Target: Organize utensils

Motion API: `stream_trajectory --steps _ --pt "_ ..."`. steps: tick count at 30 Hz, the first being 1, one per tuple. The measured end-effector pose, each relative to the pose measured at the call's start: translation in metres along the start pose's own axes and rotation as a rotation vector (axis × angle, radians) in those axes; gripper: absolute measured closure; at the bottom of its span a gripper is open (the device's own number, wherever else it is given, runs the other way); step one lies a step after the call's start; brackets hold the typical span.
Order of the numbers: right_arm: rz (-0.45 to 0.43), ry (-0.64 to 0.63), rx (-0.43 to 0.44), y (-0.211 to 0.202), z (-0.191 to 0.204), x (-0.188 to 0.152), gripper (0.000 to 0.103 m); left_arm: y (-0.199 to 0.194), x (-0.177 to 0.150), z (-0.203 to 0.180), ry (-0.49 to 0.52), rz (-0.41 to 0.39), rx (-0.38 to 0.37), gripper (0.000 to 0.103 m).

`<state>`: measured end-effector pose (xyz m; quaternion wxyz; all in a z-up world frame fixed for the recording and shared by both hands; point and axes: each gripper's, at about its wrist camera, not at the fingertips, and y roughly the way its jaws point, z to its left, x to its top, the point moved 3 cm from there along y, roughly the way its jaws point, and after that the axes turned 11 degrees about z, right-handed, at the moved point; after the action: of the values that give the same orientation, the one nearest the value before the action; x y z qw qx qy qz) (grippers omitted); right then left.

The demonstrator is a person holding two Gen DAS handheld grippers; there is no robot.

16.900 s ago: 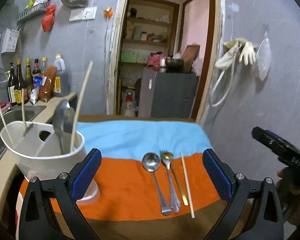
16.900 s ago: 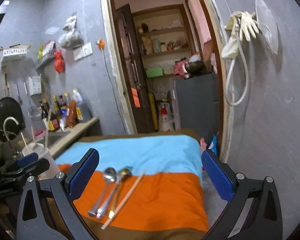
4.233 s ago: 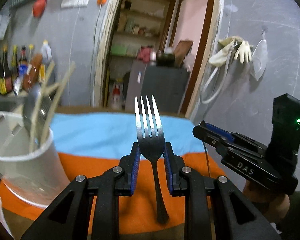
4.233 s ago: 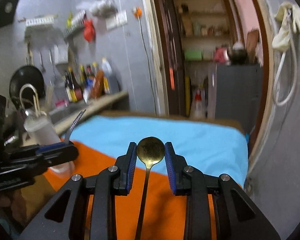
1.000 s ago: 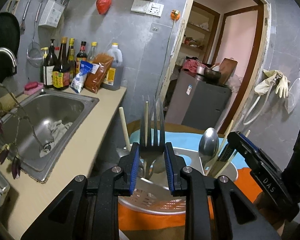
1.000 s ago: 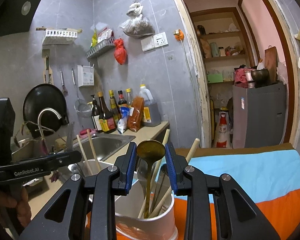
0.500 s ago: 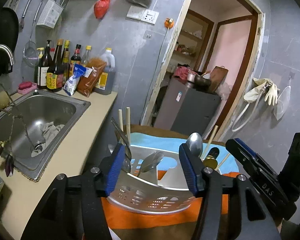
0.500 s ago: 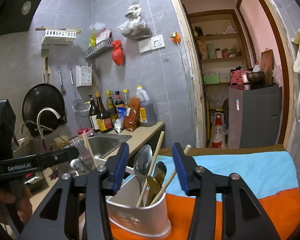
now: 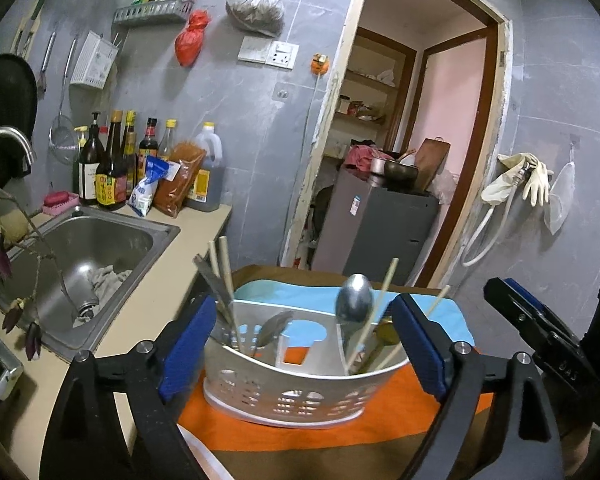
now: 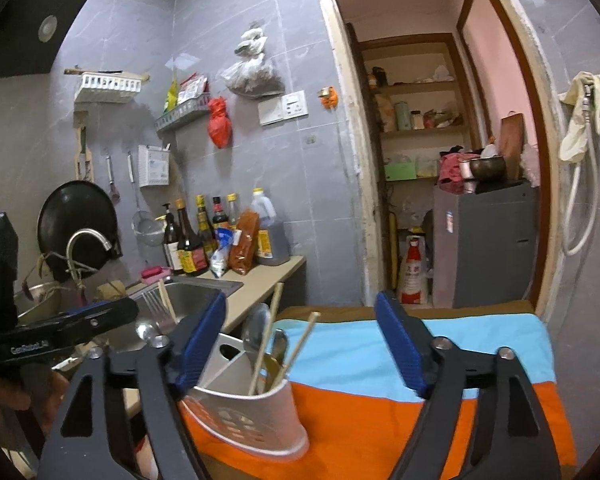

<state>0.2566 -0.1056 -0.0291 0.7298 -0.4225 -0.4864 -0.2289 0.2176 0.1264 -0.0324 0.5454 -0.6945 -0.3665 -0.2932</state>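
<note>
Left wrist view: both the left hand-held gripper [image 9: 304,344] and right hand-held gripper [image 10: 300,344] hover spread above the utensil holder [image 9: 300,392].

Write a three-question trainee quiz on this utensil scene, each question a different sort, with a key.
1. True or false: the left gripper holds a fork.
2. What divides the white utensil holder? A) a middle wall B) a lid C) nothing
3. Fill in: the holder stands on the ___ band of the striped cloth.

Key:
1. False: both it and the right gripper are open and hold nothing.
2. A
3. orange
</note>
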Motion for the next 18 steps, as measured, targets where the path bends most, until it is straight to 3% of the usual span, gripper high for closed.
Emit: stream_trajectory --steps 4,8,18 --pt "-0.01 0.048 -0.022 -0.024 -0.017 0.0 0.0 -0.012 -0.001 -0.023 0.025 -0.015 0.024 0.013" --pt "-0.013 0.08 -0.055 -0.055 -0.033 0.0 0.0 -0.024 -0.004 -0.042 0.025 -0.022 0.037 0.004" --pt "0.029 0.093 -0.139 -0.132 -0.062 -0.01 0.0 -0.067 -0.028 -0.092 0.028 -0.029 0.044 0.002"
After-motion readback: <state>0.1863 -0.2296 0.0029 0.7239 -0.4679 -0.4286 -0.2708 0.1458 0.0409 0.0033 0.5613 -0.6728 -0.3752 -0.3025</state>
